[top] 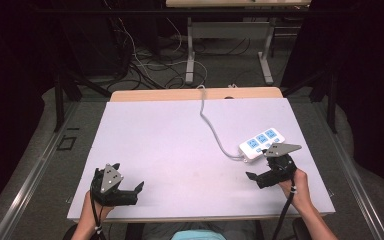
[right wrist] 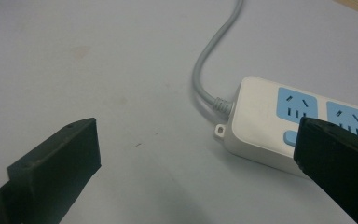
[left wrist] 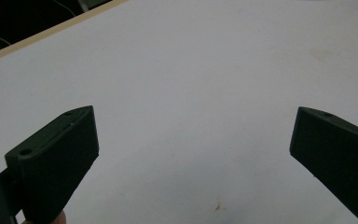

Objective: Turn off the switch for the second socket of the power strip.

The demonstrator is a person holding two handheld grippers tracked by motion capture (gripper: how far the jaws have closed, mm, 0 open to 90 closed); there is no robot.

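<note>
Both my grippers, left and right, were spread and empty, the power strip just beside the right, whose jaw, I judged, might shove it off by catching its edge.

The bench wore a plain pale lilac-white cover with no pattern, only a few faint brownish specks, and a light wood edge showed along its far side. The power strip was white, its sockets set in sky-blue squares with small dark slots, and a sky-blue button sat beside them. Its cable was pale grey. The left tongs were matt black, topped by a grey three-cornered plate marked with dark dots. The right tongs were the same matt black under a grey plate. The floor beyond was grey, with black and white cables tangled around a grey frame.
</note>
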